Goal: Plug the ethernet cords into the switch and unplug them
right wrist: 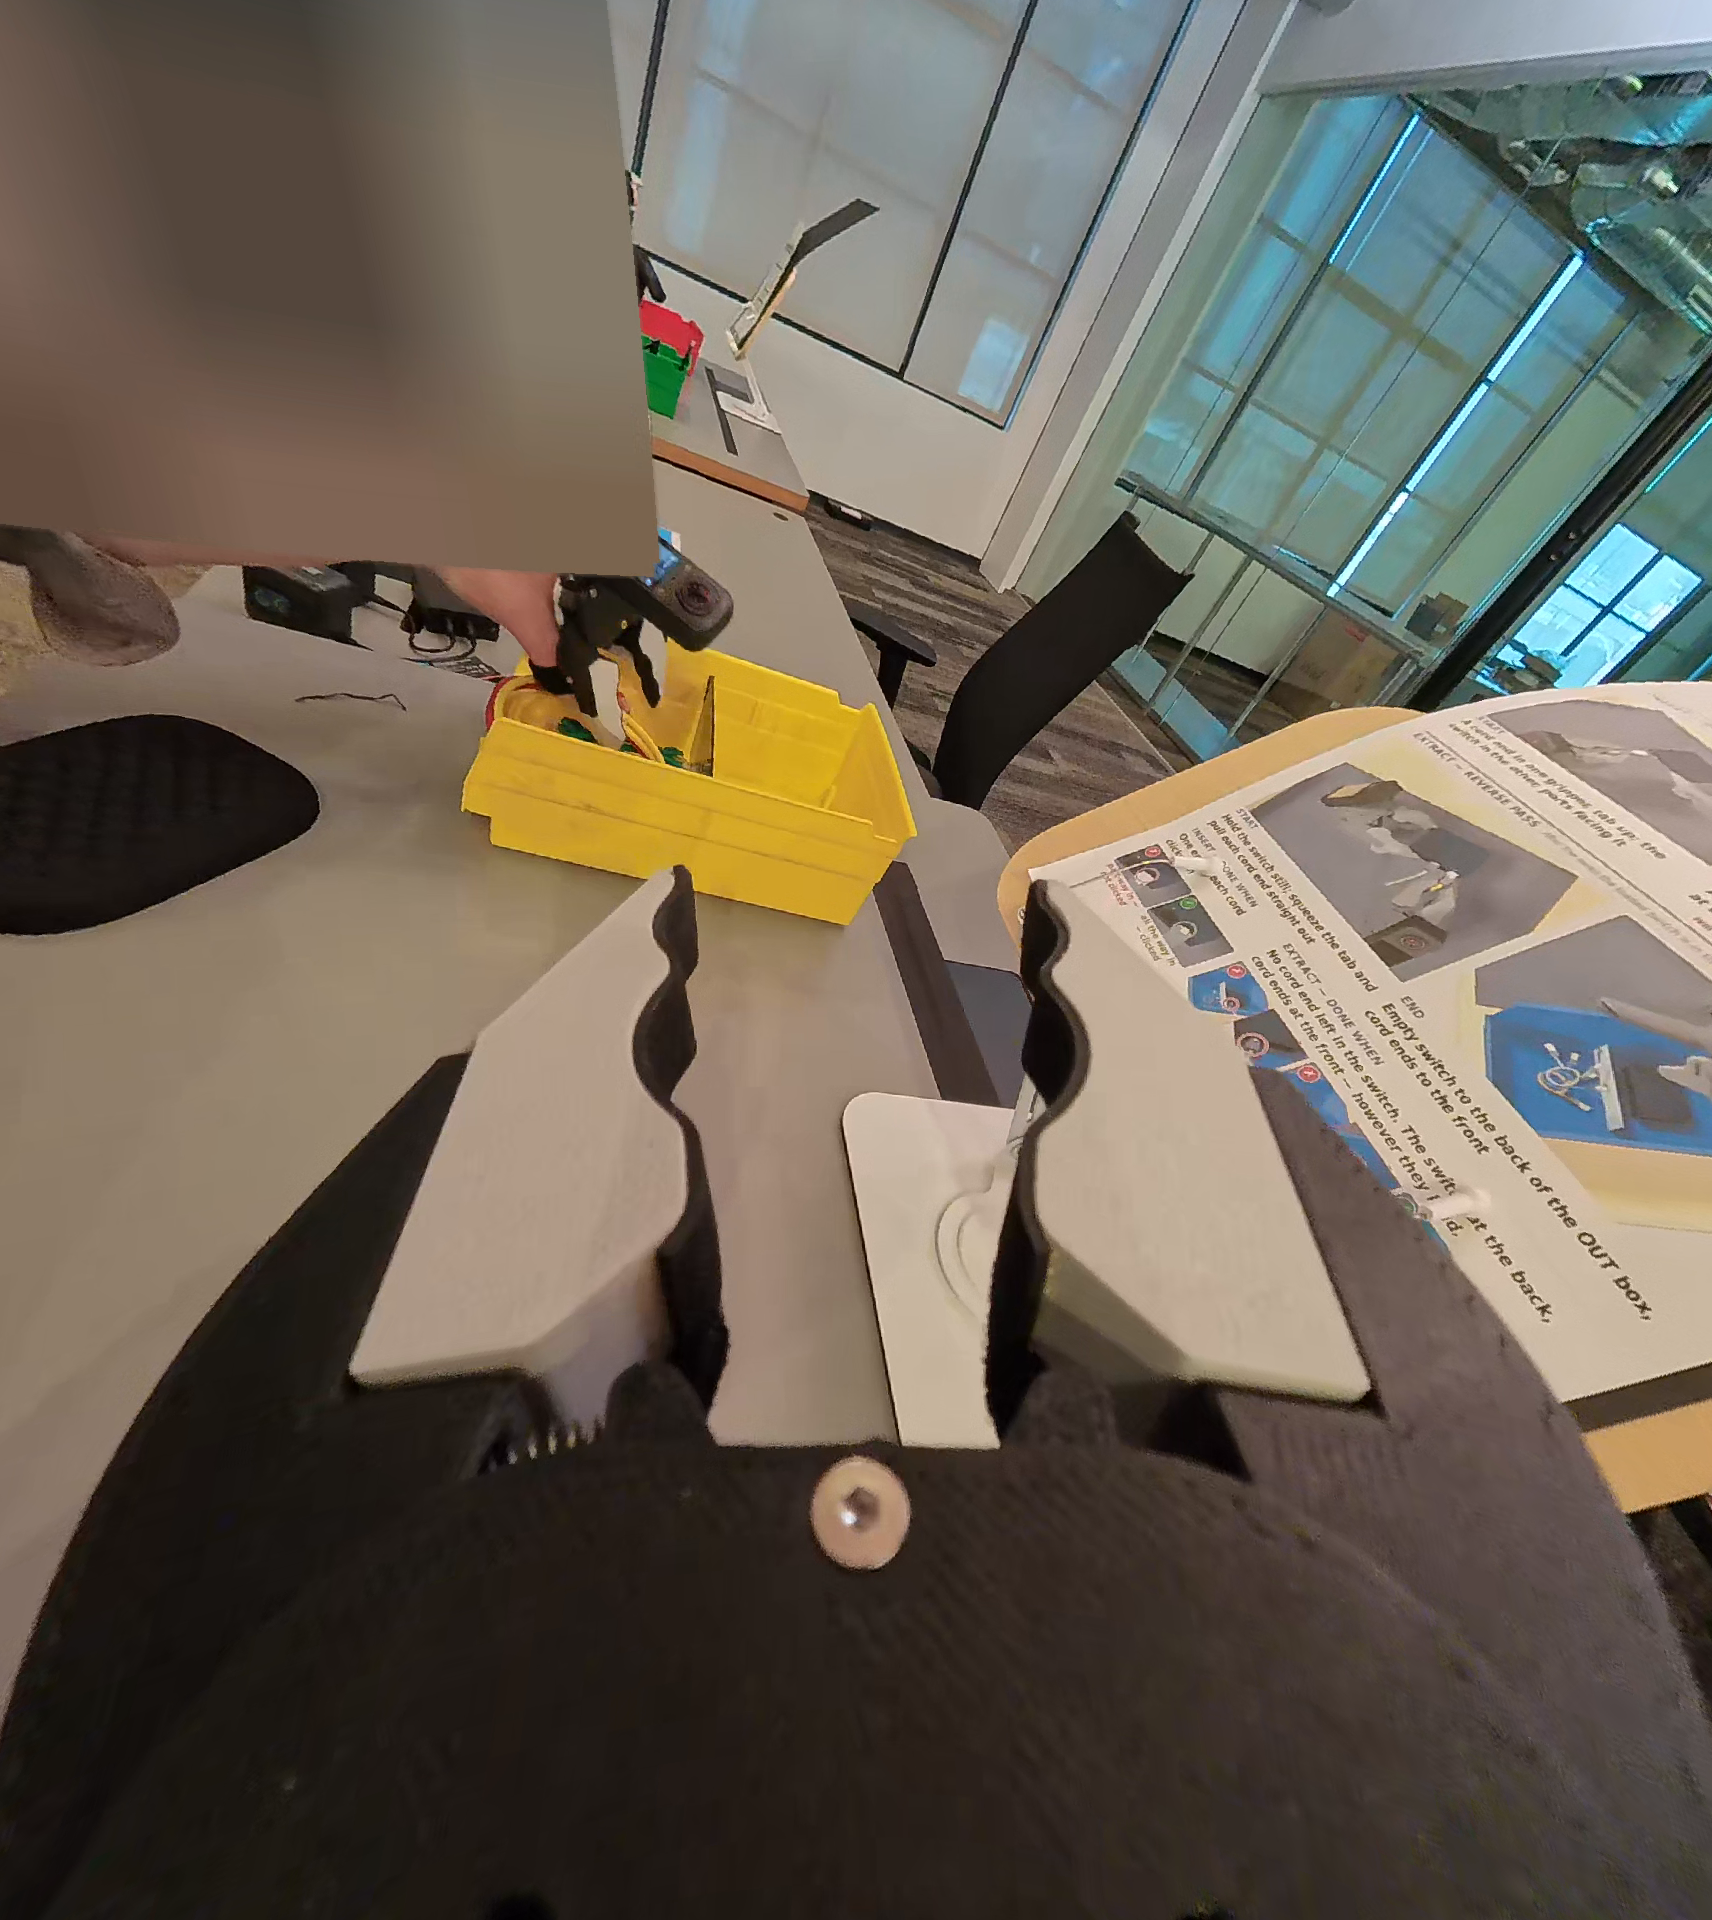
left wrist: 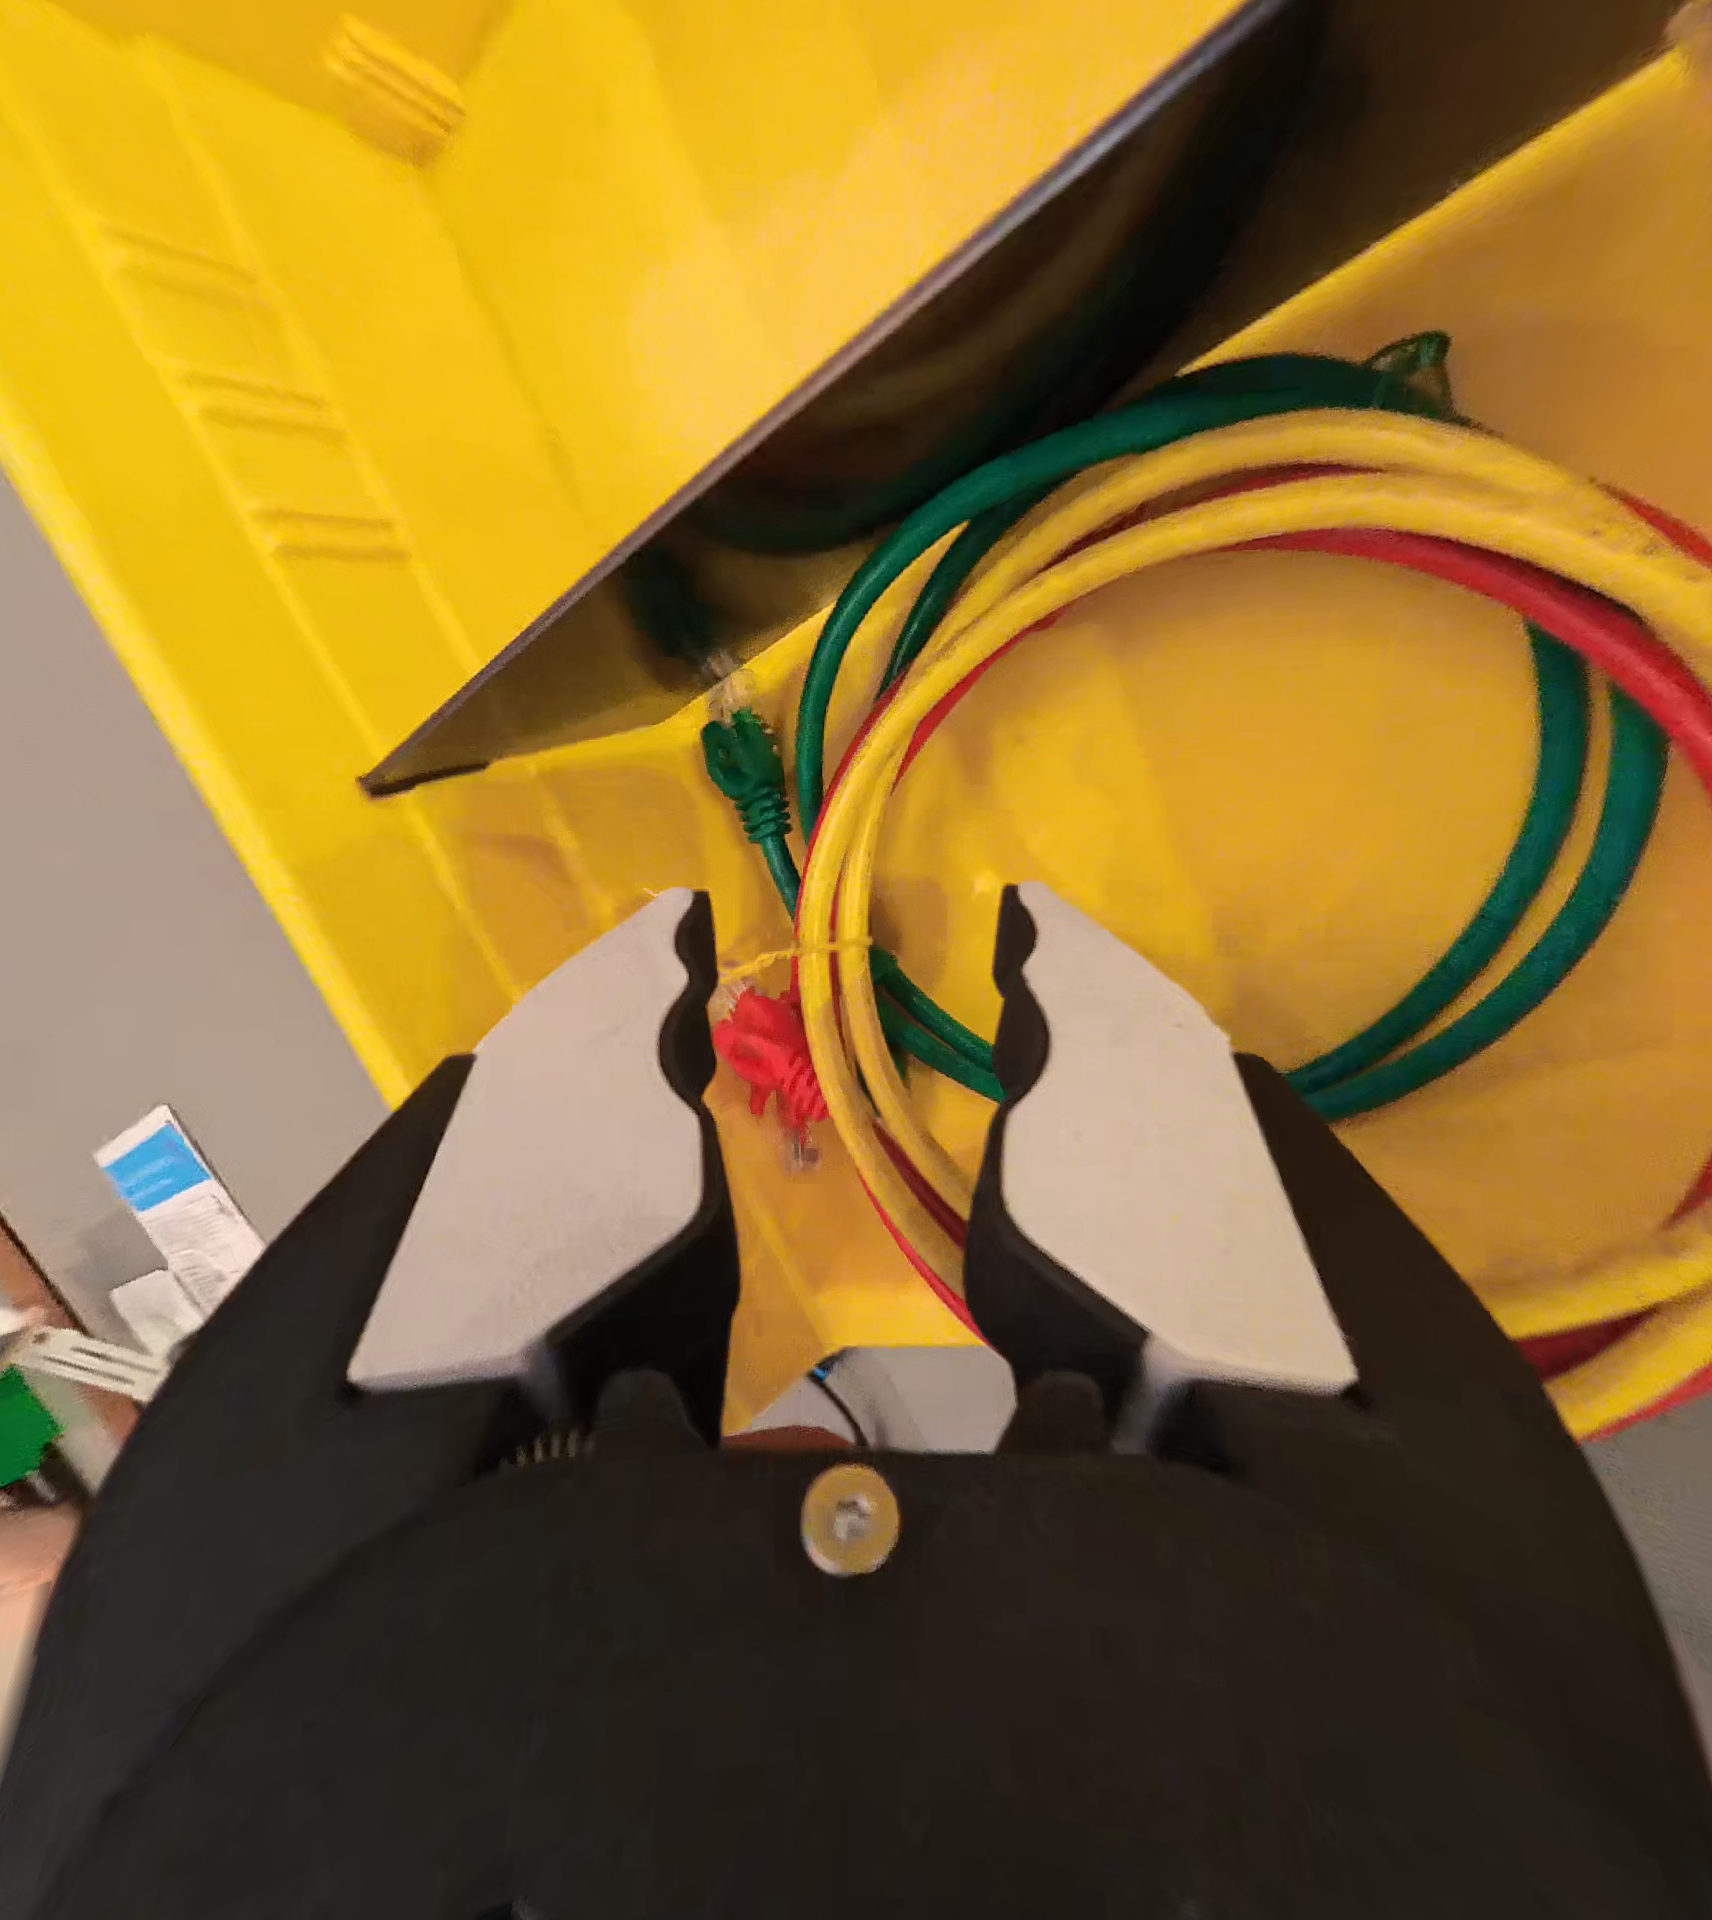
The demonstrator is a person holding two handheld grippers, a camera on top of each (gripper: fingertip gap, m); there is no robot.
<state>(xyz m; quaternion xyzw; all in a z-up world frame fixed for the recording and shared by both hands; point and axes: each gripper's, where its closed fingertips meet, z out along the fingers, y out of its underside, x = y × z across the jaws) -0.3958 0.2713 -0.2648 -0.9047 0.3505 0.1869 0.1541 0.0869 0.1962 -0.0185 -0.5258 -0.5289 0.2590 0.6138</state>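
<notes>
- An office or lab workspace indoors.
- Glass partition walls [right wrist: 1454, 343] with dark frames line the room.
- Patterned carpet [right wrist: 1070, 717] covers the floor.
- A black office chair [right wrist: 1039, 665] stands beside a long grey worktop [right wrist: 208, 1091].

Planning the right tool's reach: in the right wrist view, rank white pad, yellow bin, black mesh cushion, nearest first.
From the right tool:
1. White pad, just below its fingertips, right side.
2. Yellow bin, ahead, slightly left.
3. Black mesh cushion, far left.

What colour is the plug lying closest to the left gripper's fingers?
Red: the small red ethernet plug sits between the open left gripper fingers, clearest in the left wrist view.
</notes>
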